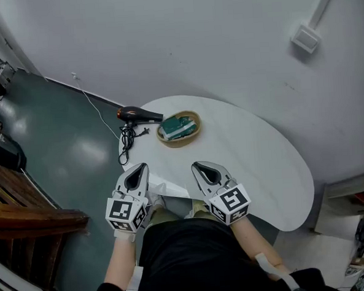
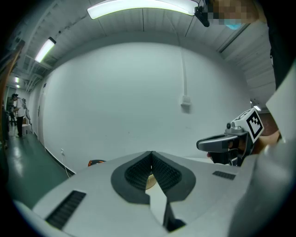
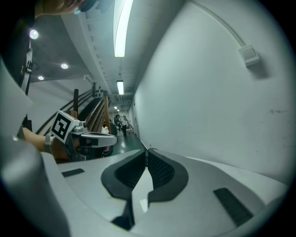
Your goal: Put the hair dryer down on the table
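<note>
A black hair dryer (image 1: 138, 114) with an orange rear end lies on the far left edge of the white table (image 1: 257, 162), its black cord (image 1: 127, 140) coiled and hanging off the edge. In the left gripper view only its orange tip (image 2: 95, 162) peeks over the jaws. My left gripper (image 1: 136, 173) hovers at the table's near edge, shut and empty. Beside it on the right, my right gripper (image 1: 203, 169) is likewise shut with nothing in it. Both are well short of the dryer. Each gripper shows in the other's view: the right gripper (image 2: 222, 144), the left gripper (image 3: 95, 139).
A woven oval basket (image 1: 179, 128) holding a green item sits just right of the dryer. A white cable (image 1: 93, 104) runs along the dark green floor to the wall. Wooden furniture (image 1: 26, 213) stands at the left. People stand far off down the corridor.
</note>
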The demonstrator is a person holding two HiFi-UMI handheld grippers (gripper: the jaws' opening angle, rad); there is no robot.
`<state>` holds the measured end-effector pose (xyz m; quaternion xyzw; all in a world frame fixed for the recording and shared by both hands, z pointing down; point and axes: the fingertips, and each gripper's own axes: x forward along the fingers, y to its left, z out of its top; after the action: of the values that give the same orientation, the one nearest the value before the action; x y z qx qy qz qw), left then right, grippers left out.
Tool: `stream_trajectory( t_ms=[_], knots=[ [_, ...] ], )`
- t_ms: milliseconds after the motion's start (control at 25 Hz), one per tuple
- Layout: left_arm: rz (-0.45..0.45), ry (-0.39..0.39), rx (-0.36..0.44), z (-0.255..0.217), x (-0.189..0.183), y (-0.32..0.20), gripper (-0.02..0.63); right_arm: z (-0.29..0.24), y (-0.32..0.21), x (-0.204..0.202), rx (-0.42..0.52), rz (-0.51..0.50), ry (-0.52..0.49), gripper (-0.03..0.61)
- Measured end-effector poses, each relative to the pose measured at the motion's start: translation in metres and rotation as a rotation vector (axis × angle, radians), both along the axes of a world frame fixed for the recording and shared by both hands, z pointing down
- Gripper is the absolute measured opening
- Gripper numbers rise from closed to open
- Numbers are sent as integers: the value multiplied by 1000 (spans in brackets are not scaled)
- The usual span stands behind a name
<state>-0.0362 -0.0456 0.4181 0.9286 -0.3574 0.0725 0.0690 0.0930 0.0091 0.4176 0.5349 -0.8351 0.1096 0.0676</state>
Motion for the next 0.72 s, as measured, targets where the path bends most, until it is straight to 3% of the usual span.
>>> stream_trajectory(
  t_ms=[360, 720],
  knots=[
    [20, -14, 21, -3, 7, 4, 11, 1, 8, -2, 0, -1, 10, 28],
    [37, -43, -17, 7, 7, 9, 11, 7, 10, -4, -15, 1, 0, 28]
  ],
)
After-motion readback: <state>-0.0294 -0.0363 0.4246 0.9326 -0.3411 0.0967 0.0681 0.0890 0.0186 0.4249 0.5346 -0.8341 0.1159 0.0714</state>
